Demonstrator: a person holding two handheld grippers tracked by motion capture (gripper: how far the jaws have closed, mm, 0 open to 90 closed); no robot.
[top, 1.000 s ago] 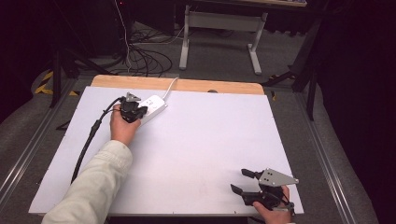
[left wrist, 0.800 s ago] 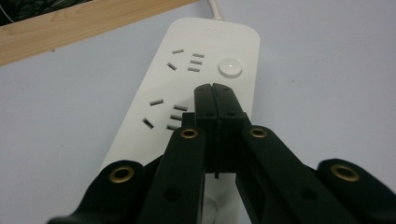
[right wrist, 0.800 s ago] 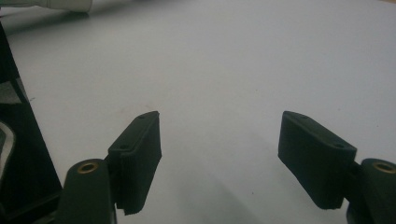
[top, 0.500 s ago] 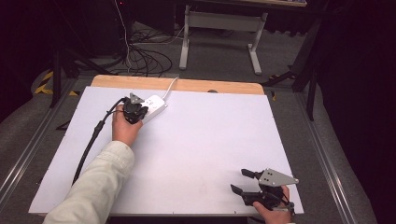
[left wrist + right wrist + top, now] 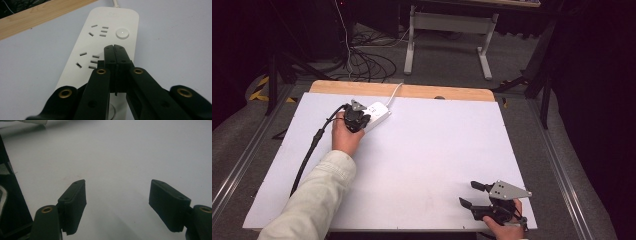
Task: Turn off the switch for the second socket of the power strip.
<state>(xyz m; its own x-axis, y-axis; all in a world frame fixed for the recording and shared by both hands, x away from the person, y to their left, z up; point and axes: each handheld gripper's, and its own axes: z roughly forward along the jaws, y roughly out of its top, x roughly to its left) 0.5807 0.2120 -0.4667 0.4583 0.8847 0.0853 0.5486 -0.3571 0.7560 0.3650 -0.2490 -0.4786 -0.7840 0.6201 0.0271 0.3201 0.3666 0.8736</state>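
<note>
A dim room surrounds the work: dark grey floor [image 5: 452,75], black cables [image 5: 362,60] tangled on it beyond the table, and the pale legs of a stand [image 5: 447,35] further back. The table [image 5: 437,150] fills the middle of the high view, a broad white top with a bare wooden strip [image 5: 412,91] along its far edge and metal rails [image 5: 242,165] down both sides. A person's left arm in a light sleeve [image 5: 312,200] reaches in from the near left corner to the far left part of the table, and the left hand [image 5: 344,137] holds the left gripper [image 5: 115,47] over a white power strip [image 5: 377,112] that lies near the wooden strip, its white cord [image 5: 393,92] running off over the far edge. In the left gripper view the two black jaws are pressed together with nothing between them, their tips just above the strip's face beside its round button [image 5: 122,33] and next to the socket slots [image 5: 88,60]; whether they touch the strip I cannot tell. A black cable [image 5: 307,155] trails from this gripper back along the table's left side. At the near right corner the right hand [image 5: 504,231] holds the right gripper [image 5: 472,195], well apart from the strip, its jaws spread wide over bare white table and gripping nothing.
</note>
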